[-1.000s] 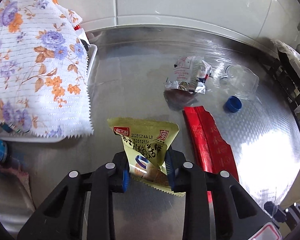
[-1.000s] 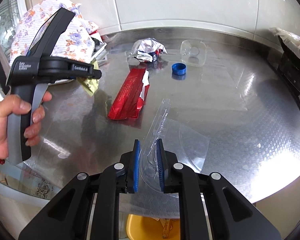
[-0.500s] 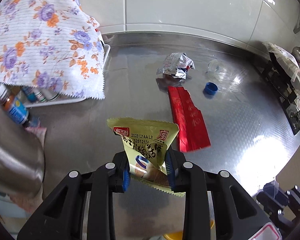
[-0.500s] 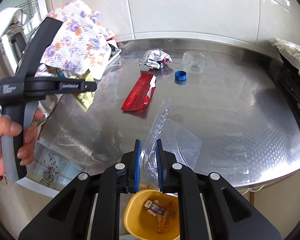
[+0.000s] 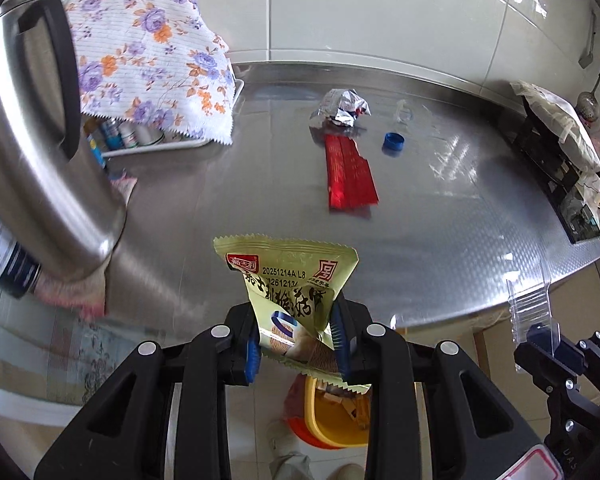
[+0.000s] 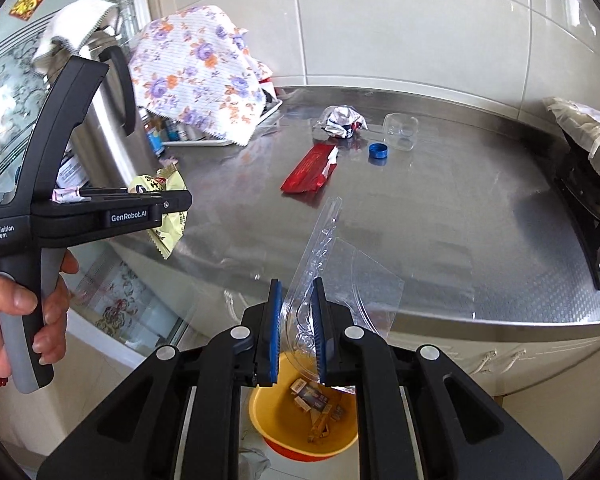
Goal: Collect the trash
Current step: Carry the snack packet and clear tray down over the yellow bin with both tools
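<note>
My left gripper point(image 5: 296, 344) is shut on a yellow-green snack wrapper point(image 5: 292, 276), held in the air off the counter's front edge. From the right wrist view, that wrapper point(image 6: 168, 220) hangs from the left gripper point(image 6: 176, 204) in a person's hand point(image 6: 24, 304). My right gripper point(image 6: 296, 320) is shut on a clear plastic blister tray point(image 6: 320, 256). A yellow bin point(image 6: 276, 420) with scraps inside stands on the floor below both grippers, also seen as the bin point(image 5: 328, 424) in the left wrist view.
On the steel counter point(image 6: 460, 216) lie a red wrapper point(image 6: 308, 168), a crumpled silver packet point(image 6: 340, 120), a blue cap point(image 6: 378, 151) and a clear cup point(image 6: 400, 130). A steel kettle point(image 5: 32, 160) and a floral cloth point(image 5: 148, 52) over a tray stand at the left. A stove point(image 6: 588, 200) is at the right.
Both grippers have drawn back from the counter past its front edge with their trash still gripped. The yellow bin has come into view below them.
</note>
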The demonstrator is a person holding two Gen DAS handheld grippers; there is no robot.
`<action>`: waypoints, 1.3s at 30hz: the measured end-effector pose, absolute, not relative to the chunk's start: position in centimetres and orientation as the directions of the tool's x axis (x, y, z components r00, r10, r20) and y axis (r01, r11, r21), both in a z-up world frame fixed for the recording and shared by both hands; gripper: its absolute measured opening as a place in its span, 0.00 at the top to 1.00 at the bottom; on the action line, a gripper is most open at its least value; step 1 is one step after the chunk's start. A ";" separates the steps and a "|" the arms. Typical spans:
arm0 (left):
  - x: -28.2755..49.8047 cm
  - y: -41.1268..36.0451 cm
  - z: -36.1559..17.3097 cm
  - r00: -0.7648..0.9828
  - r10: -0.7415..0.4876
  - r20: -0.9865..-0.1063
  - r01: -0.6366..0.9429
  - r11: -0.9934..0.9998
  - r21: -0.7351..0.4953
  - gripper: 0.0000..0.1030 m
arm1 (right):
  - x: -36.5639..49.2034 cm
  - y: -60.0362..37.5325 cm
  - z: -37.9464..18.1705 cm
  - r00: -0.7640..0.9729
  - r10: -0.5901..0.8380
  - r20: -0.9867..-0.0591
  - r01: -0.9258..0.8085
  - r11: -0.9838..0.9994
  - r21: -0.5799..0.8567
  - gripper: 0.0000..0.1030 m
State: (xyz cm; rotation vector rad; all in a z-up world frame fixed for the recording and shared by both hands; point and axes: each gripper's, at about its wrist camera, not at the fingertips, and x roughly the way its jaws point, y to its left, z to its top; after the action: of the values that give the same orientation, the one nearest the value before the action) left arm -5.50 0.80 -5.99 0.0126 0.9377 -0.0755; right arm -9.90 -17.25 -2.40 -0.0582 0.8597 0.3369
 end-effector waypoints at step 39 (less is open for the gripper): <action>-14.3 -2.7 -22.3 0.289 -0.152 -0.945 0.237 0.968 -0.083 0.72 | -16.1 -19.6 -14.9 0.378 0.164 -0.911 -0.207 0.974 0.090 0.85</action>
State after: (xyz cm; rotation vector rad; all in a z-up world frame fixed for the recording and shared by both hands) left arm -14.34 -2.72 -22.34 0.0785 1.2518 -0.2602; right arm -16.06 -19.55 -14.91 -0.0415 1.1588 0.2373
